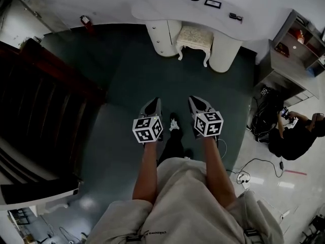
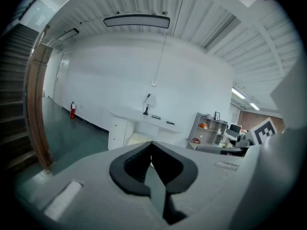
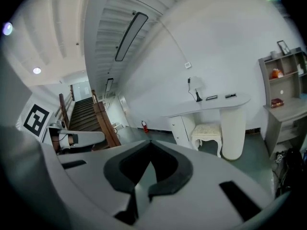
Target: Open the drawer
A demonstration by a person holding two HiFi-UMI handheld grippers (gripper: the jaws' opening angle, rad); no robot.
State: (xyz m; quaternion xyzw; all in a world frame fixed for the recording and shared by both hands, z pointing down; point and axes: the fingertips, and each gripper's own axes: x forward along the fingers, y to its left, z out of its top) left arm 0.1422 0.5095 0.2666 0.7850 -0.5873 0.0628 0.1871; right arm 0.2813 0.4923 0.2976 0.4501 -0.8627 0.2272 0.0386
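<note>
Head view shows the left gripper (image 1: 154, 104) and right gripper (image 1: 197, 103) in the middle, jaws squeezed together, holding nothing. The drawer (image 1: 161, 35) sits far off at the top, under the white desk (image 1: 203, 15). Opening has not begun; the person probably must walk closer first.

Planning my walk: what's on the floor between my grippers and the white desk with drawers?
Nothing: in the head view, bare dark green floor runs from the left gripper and right gripper to the desk.
</note>
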